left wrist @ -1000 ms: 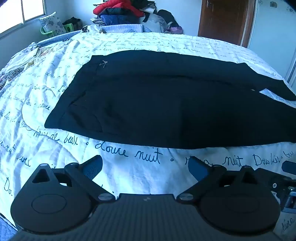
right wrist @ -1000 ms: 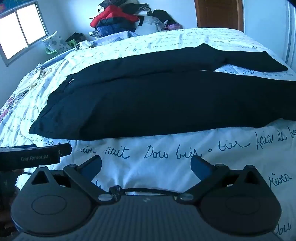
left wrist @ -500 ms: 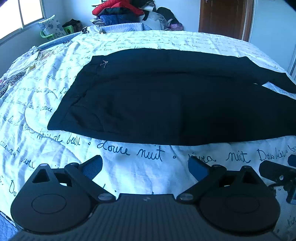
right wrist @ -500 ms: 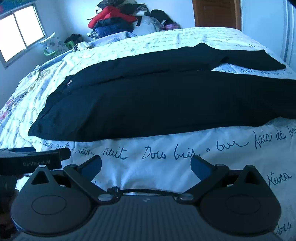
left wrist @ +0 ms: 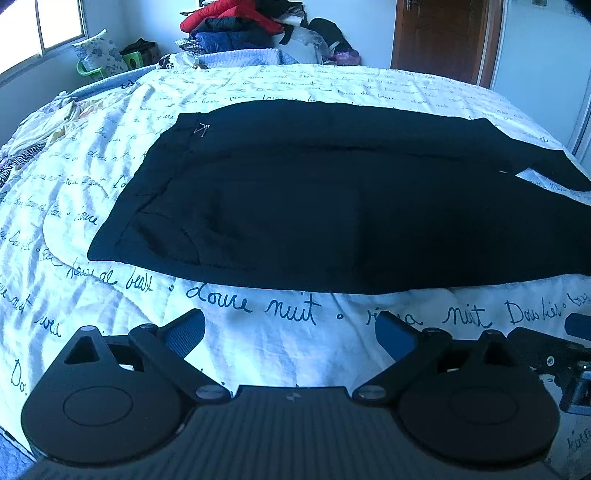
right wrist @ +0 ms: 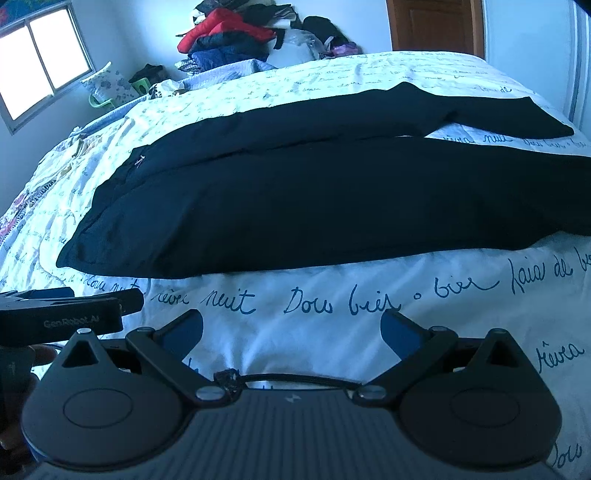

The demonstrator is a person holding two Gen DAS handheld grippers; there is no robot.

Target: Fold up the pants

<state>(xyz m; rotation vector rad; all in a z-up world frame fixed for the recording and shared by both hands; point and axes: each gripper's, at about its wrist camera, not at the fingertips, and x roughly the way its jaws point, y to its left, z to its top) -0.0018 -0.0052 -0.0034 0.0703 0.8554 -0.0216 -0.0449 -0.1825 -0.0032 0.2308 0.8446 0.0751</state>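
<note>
Black pants lie flat across the bed, waistband at the left, both legs running right; they also show in the right wrist view. The far leg ends near the bed's right edge. My left gripper is open and empty, over the white bedspread just short of the pants' near edge. My right gripper is open and empty, also just short of the near edge. The left gripper's body shows at the left of the right wrist view.
The bedspread is white with blue handwriting. A pile of clothes sits beyond the bed's far side. A wooden door stands at the back right, a window at the left.
Both grippers have drifted slightly, the left view shifting a little left along the pants. The pants have not moved. Both grippers stay open.
</note>
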